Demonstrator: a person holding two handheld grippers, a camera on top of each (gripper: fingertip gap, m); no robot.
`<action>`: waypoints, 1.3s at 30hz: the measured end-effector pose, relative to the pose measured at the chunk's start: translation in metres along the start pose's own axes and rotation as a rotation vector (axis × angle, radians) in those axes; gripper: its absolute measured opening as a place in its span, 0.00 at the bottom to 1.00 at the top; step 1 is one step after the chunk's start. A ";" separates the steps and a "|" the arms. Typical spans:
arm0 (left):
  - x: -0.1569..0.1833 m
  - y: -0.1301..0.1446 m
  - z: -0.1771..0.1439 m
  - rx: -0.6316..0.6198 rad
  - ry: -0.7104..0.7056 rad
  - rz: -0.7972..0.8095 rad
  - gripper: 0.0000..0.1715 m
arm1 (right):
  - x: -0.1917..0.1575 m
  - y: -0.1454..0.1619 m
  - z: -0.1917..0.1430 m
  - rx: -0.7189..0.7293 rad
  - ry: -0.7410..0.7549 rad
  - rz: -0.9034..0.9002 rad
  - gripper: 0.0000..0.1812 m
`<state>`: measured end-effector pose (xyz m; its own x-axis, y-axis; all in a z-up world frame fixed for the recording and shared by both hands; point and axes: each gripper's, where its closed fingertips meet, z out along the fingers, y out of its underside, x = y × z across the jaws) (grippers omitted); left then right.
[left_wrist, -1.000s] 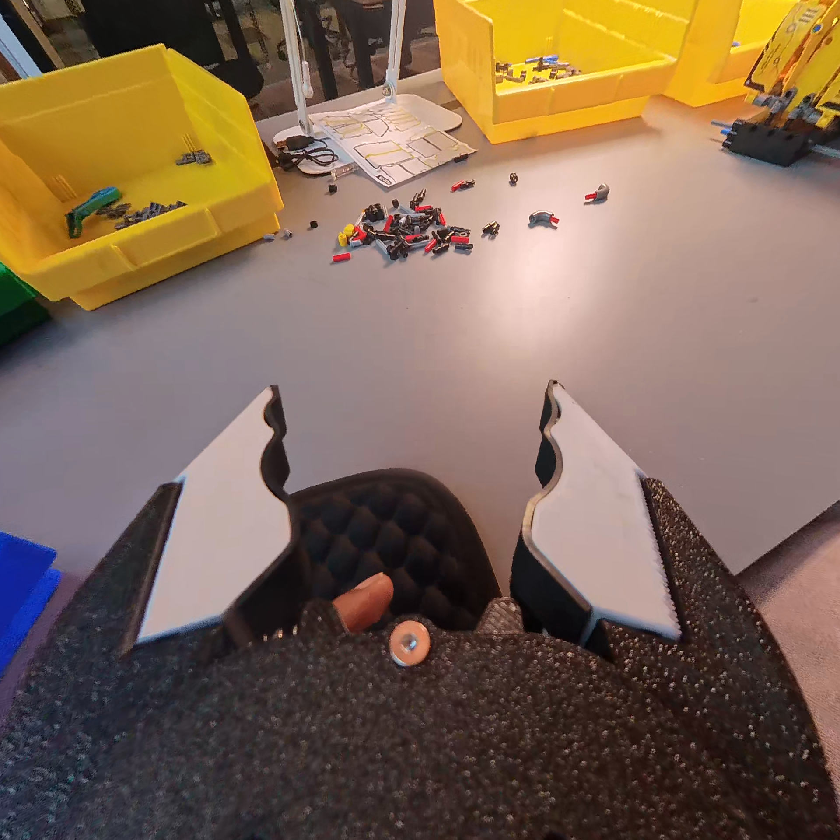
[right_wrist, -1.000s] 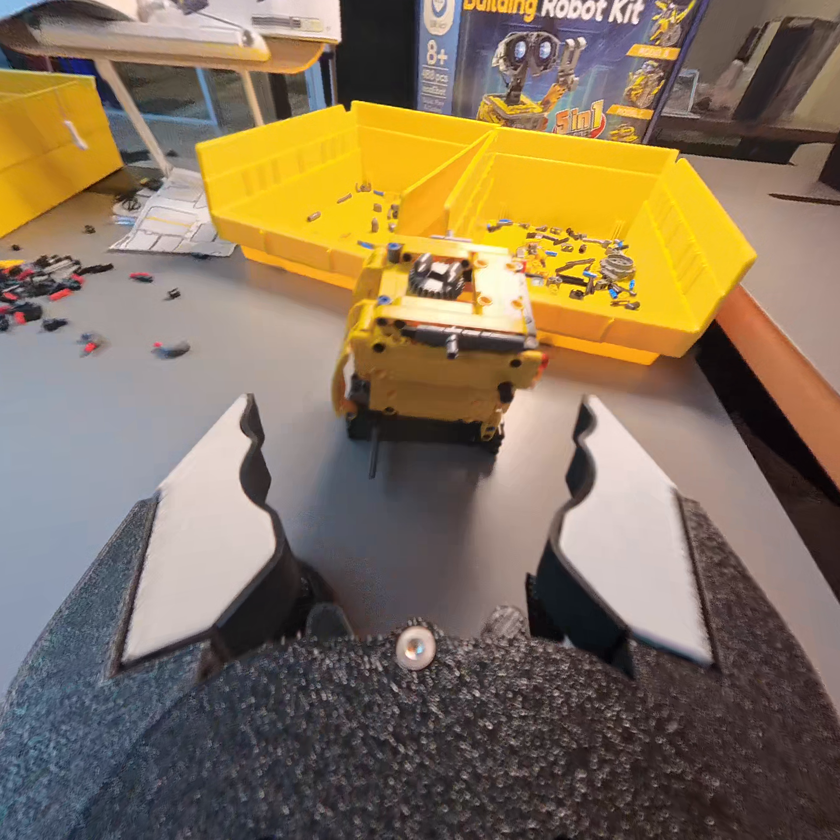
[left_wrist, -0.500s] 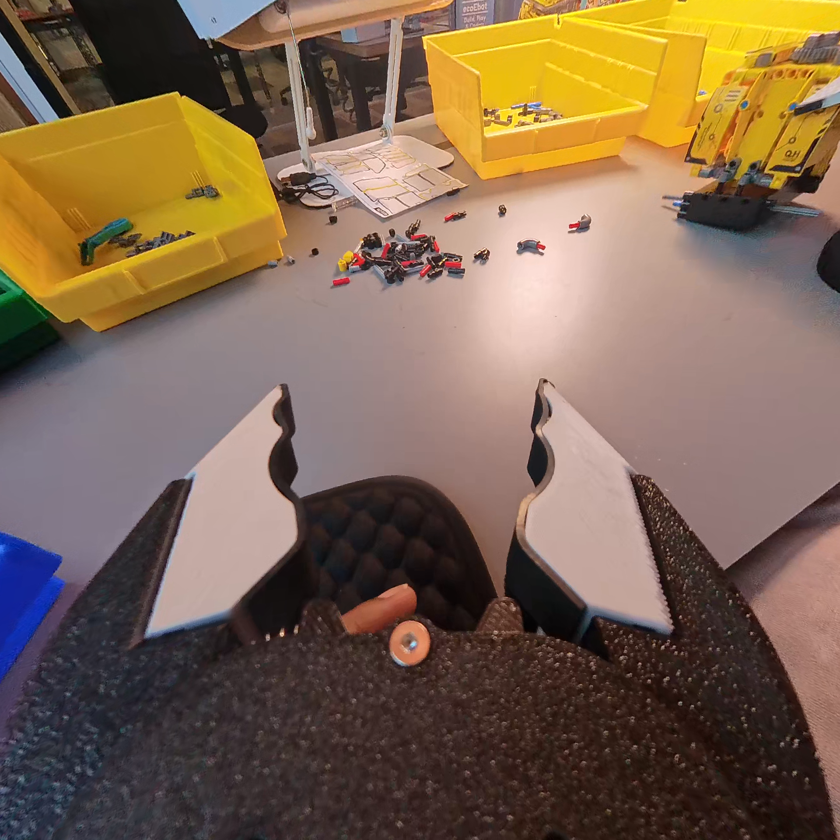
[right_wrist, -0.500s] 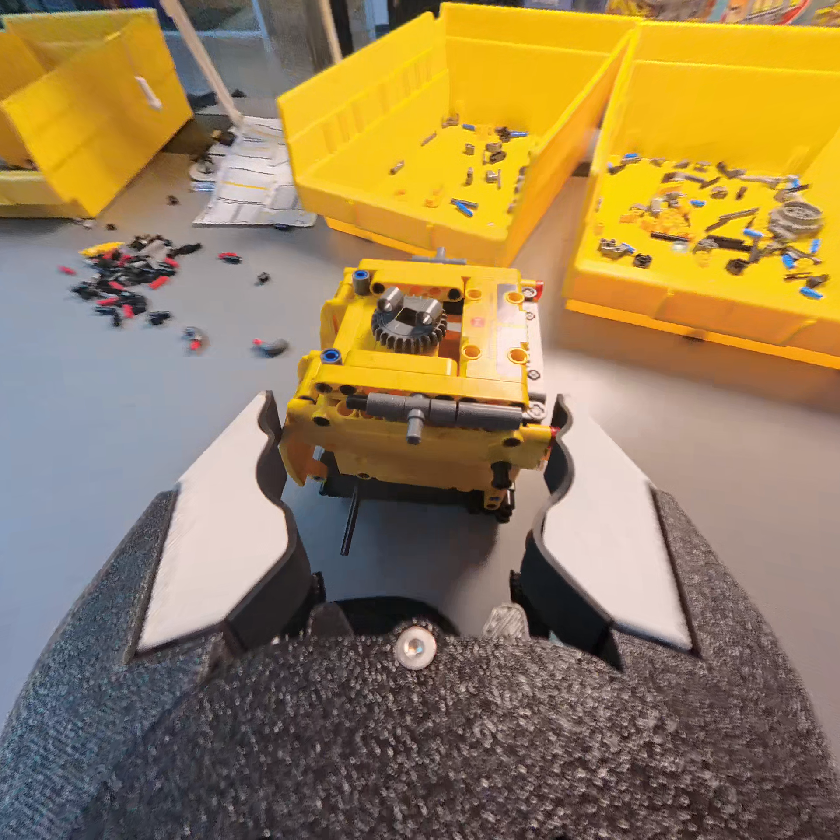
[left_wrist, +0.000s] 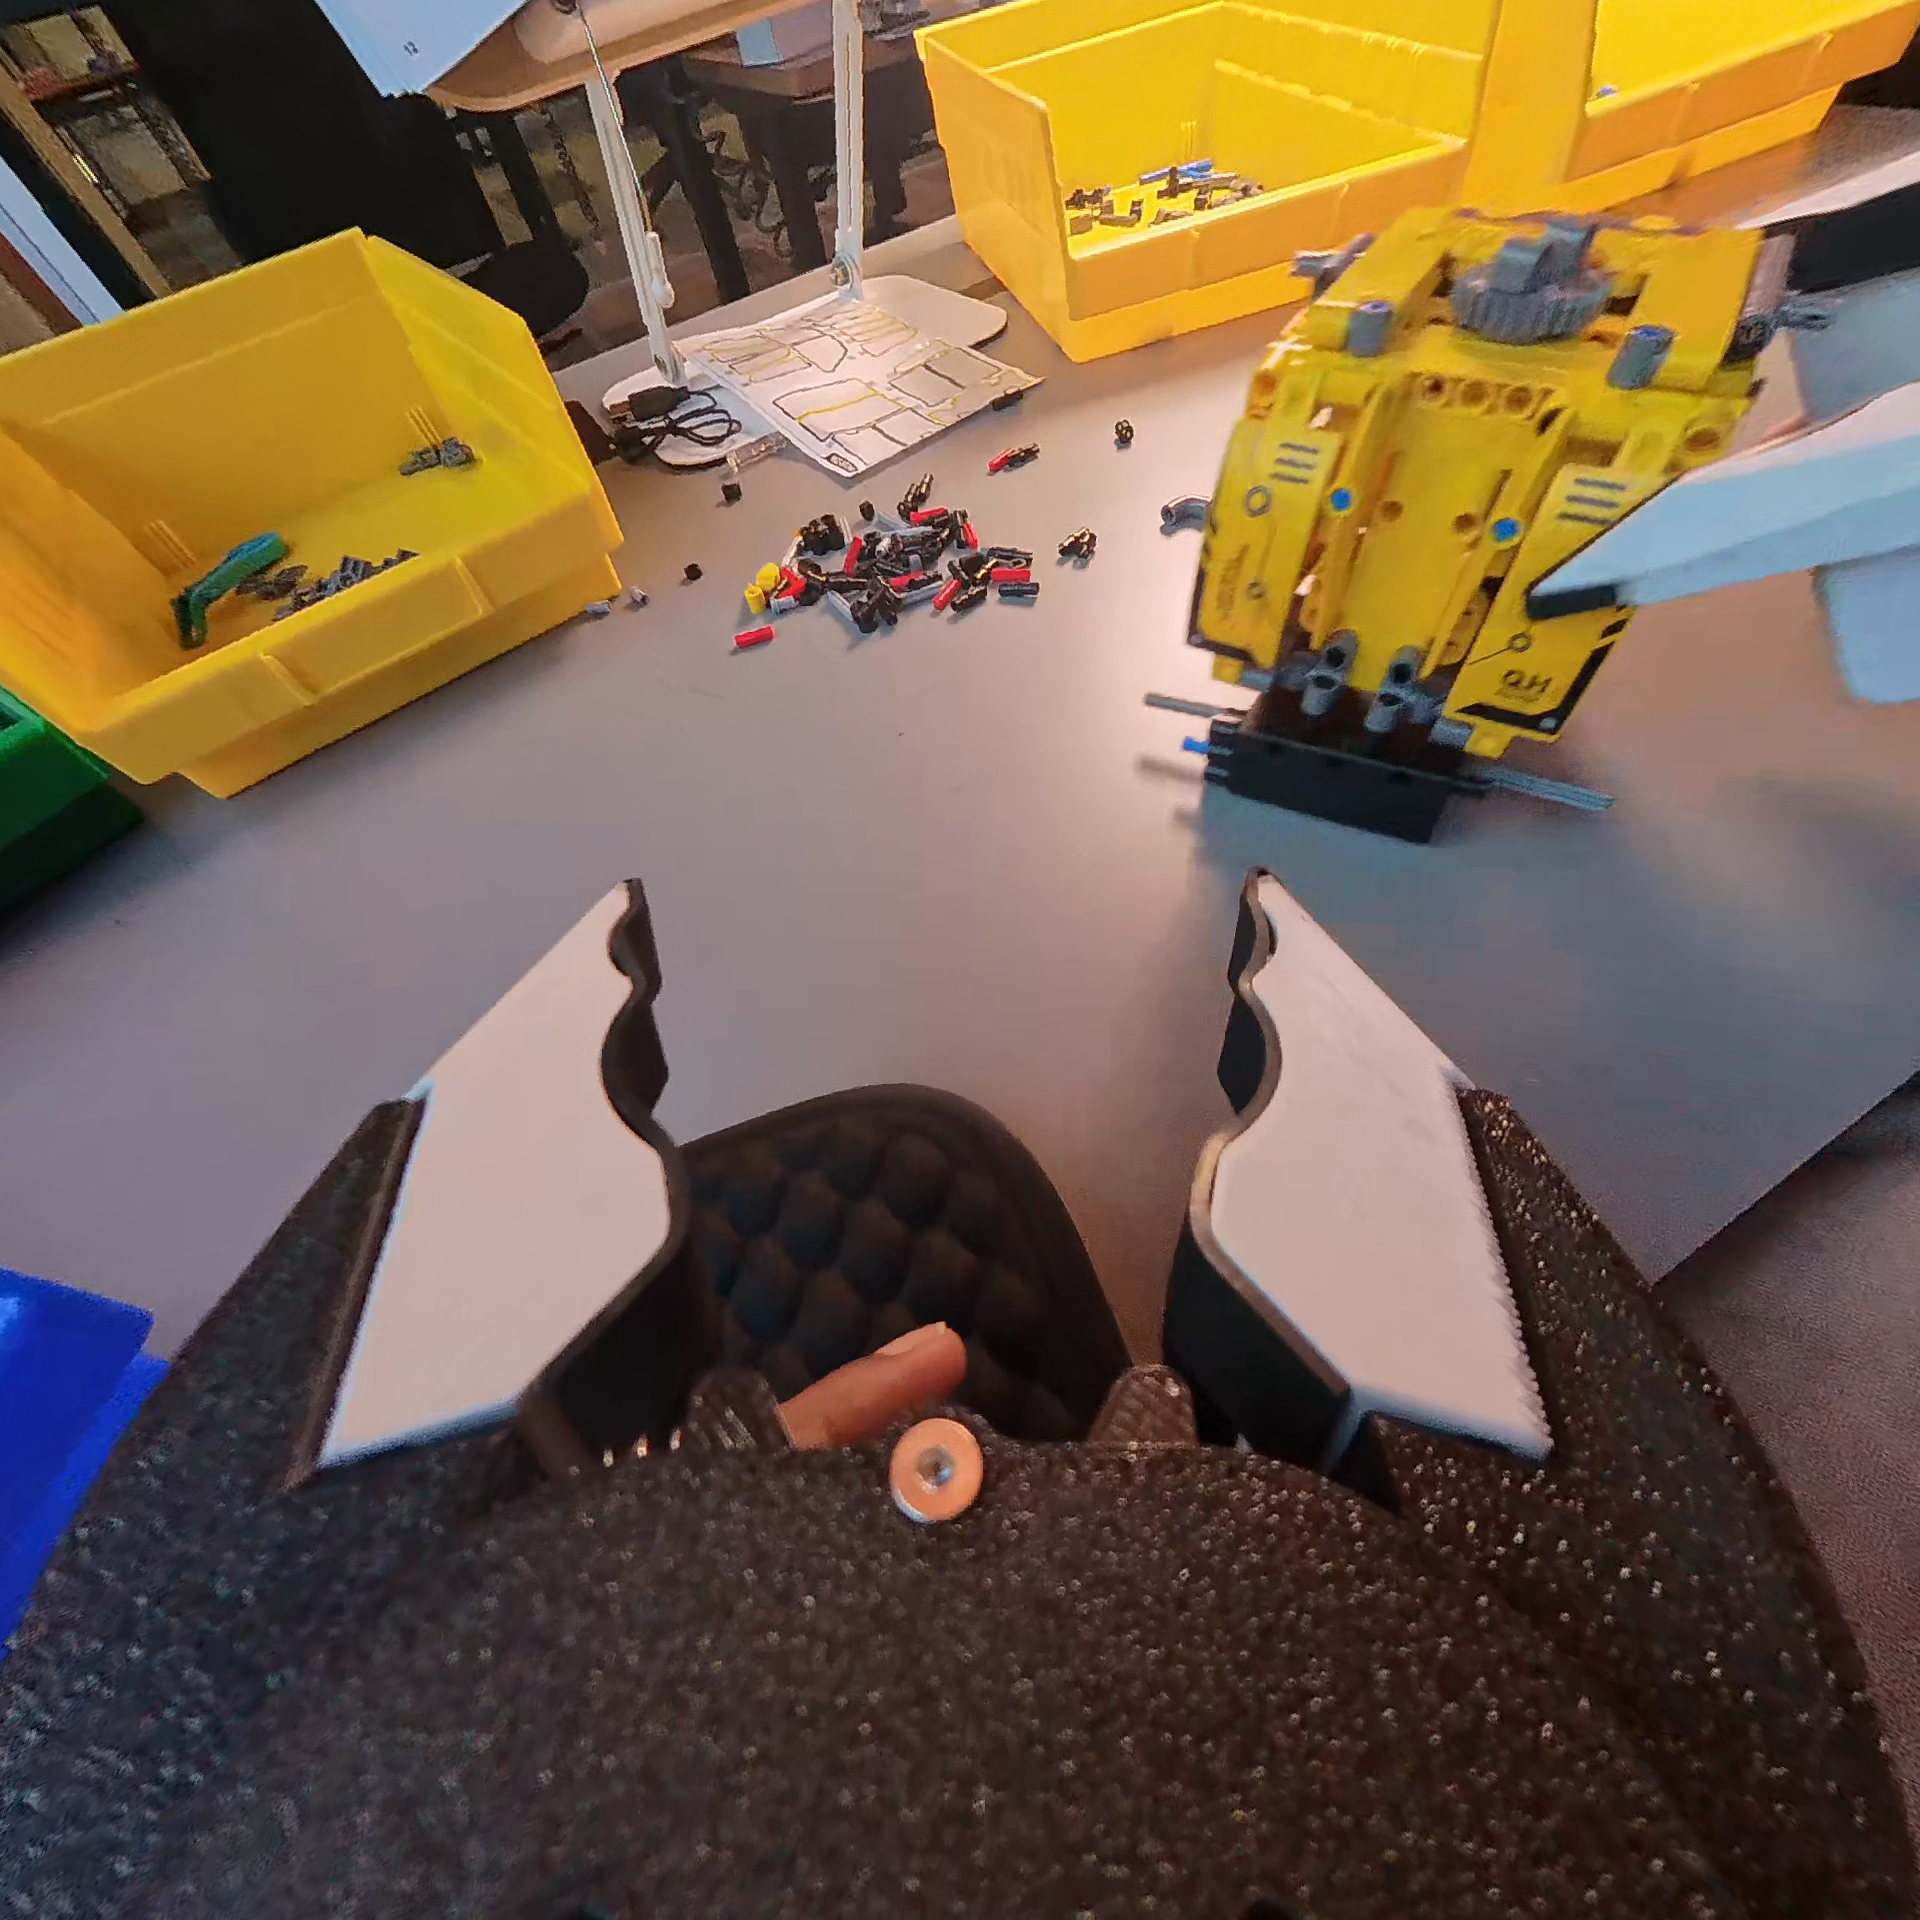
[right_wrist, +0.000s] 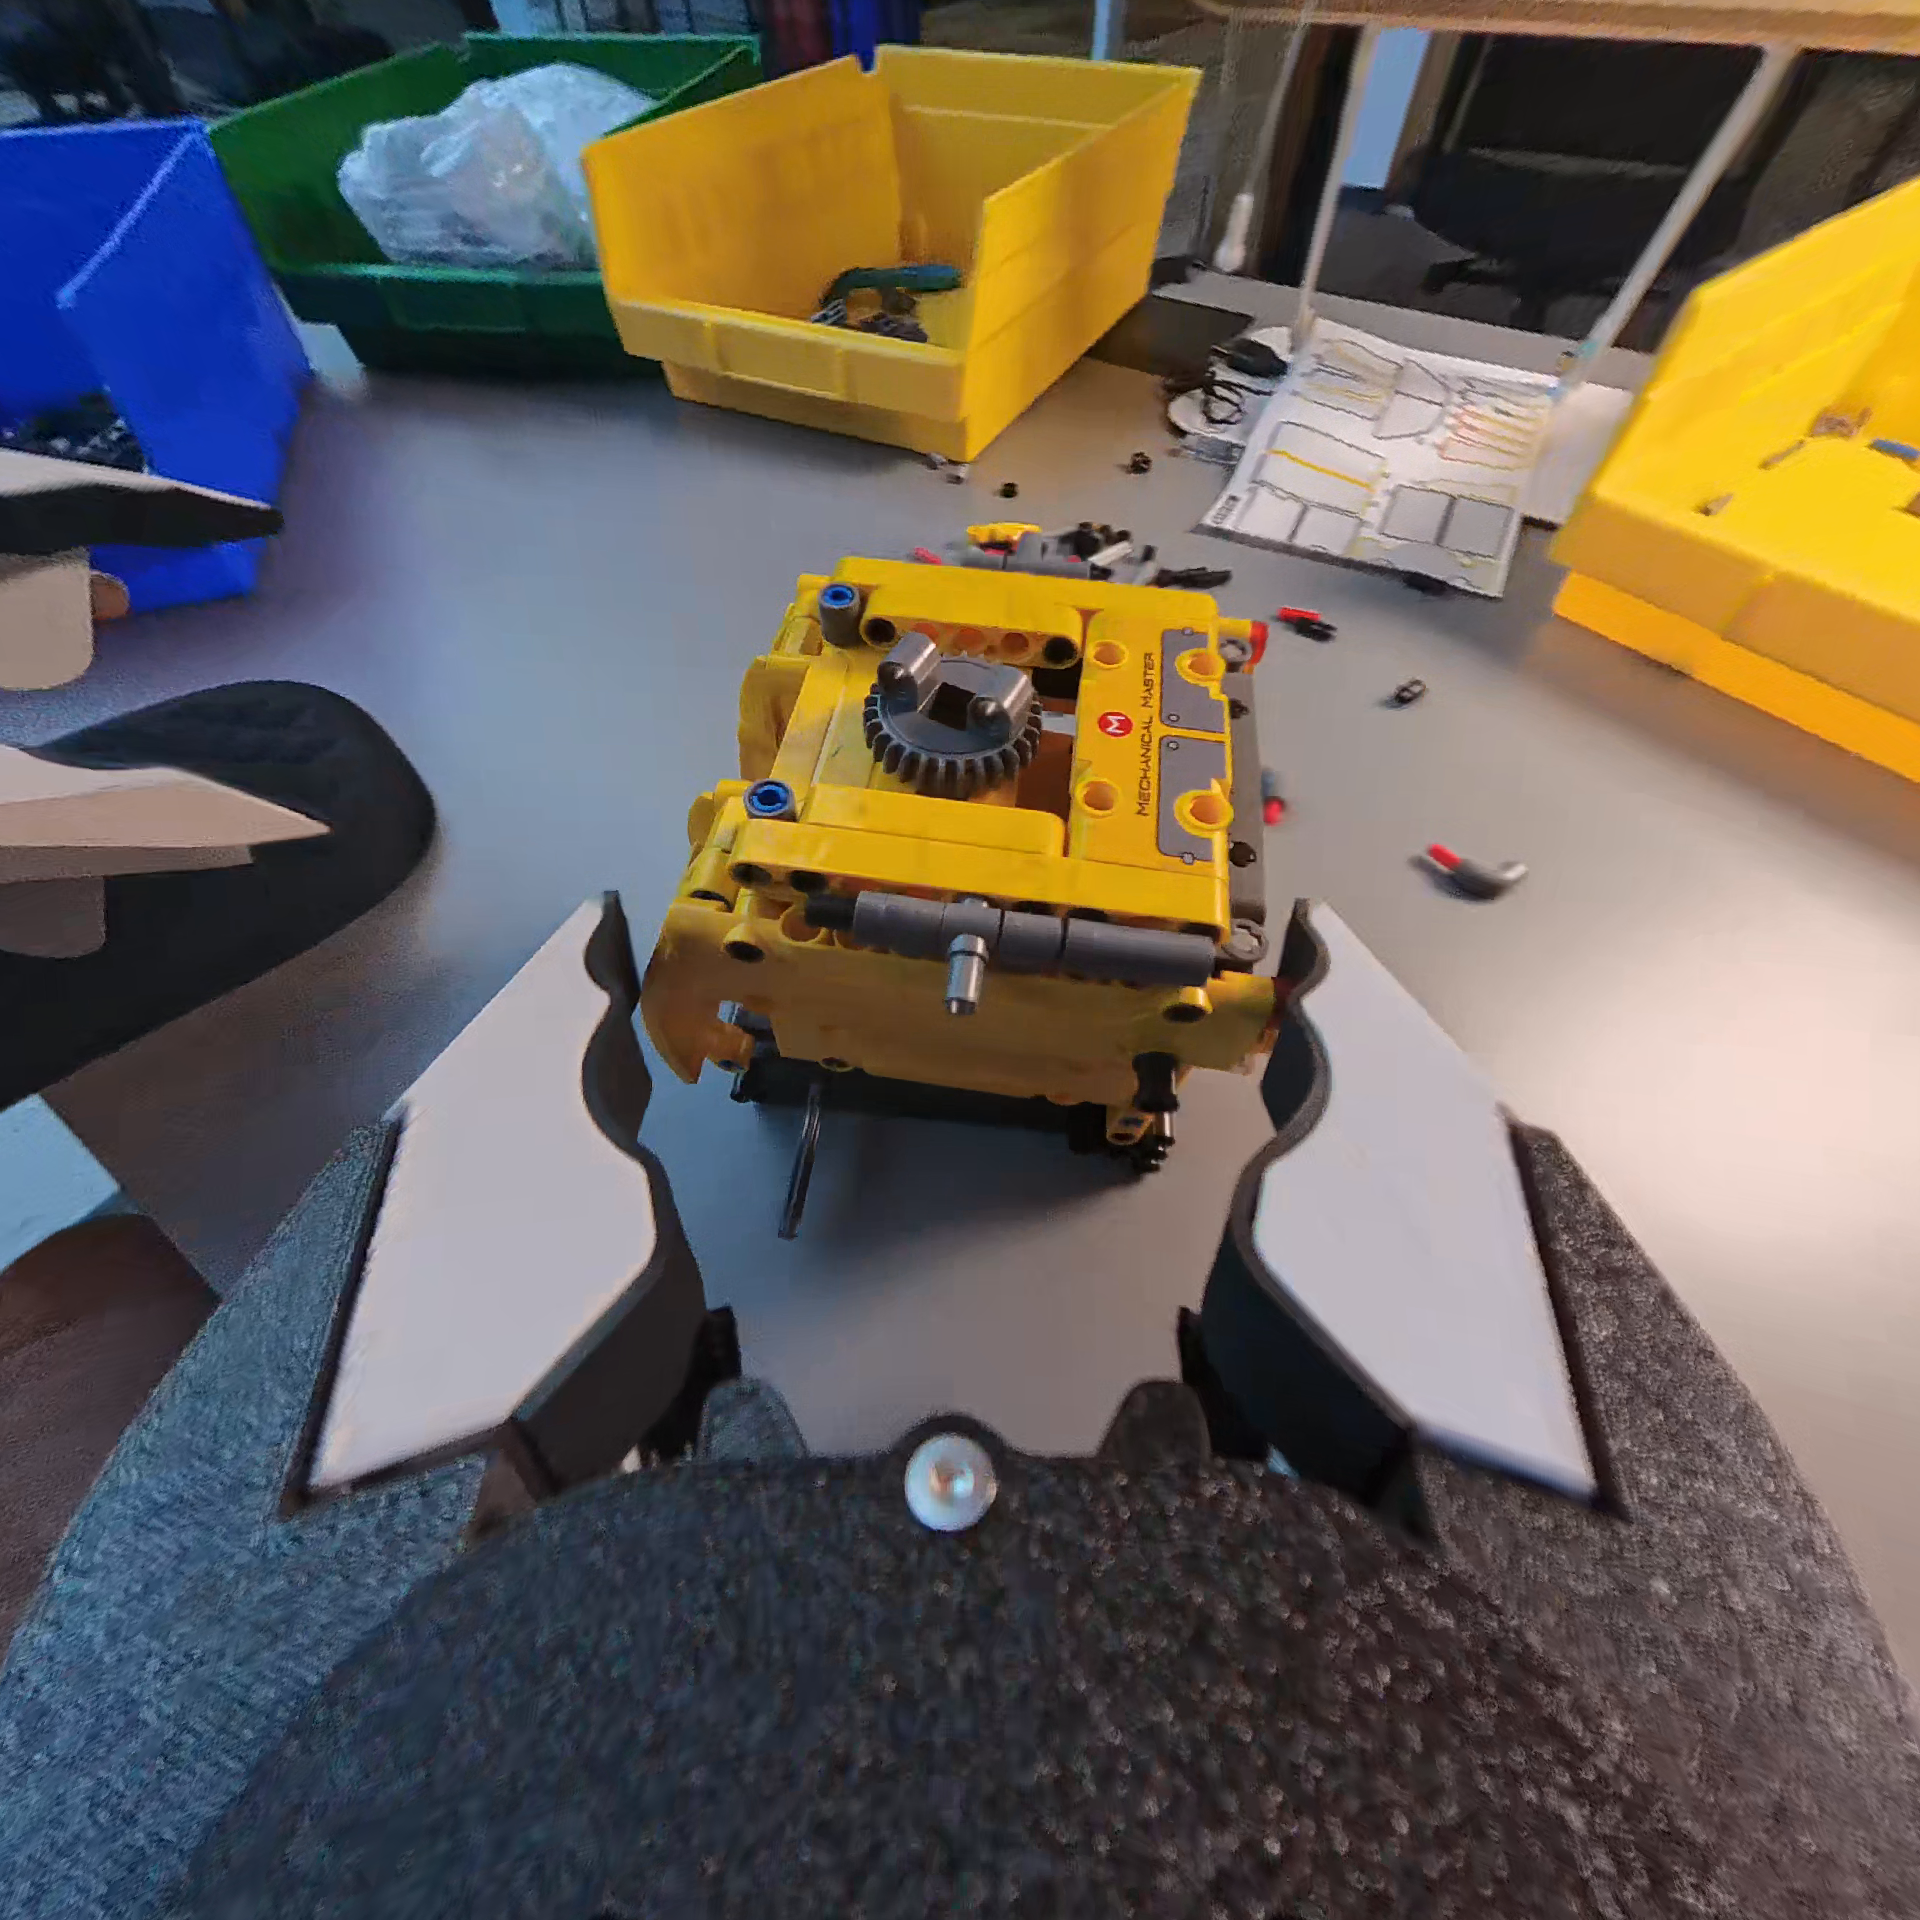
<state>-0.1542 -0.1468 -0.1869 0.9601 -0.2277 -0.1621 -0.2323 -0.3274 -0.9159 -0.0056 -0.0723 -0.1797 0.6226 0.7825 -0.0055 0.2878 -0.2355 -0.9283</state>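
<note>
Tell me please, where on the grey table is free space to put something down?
Bare table lies between the left gripper, the yellow bin and the yellow brick model. Crowded: the loose small parts and the sticker sheet behind.

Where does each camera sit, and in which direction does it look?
Left wrist view: on the left gripper, looking forward over the grey table at a heap of small black and red plastic pieces and a yellow plastic bin; its open fingers and a fingertip show.
Right wrist view: on the right gripper, looking down at the yellow brick-built block with a grey gear on top; its fingers flank the block.
Shared: block, heap, bin, and each other's gripper.
</note>
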 end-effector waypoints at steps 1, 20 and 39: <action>0.001 0.000 0.000 0.001 0.000 0.009 0.64 | -0.012 -0.001 0.008 -0.003 -0.018 -0.042 0.69; -0.011 0.002 0.000 0.003 0.010 -0.112 0.59 | 0.127 0.039 0.050 -0.272 0.025 0.052 0.43; -0.029 -0.017 0.018 0.067 0.026 -0.164 0.56 | 0.124 0.023 0.058 -0.191 0.120 -0.023 0.05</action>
<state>-0.1750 -0.1185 -0.1735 0.9798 -0.2000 0.0004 -0.0609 -0.3005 -0.9518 0.0359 0.0531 -0.2234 0.6930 0.7176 0.0698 0.4287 -0.3322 -0.8401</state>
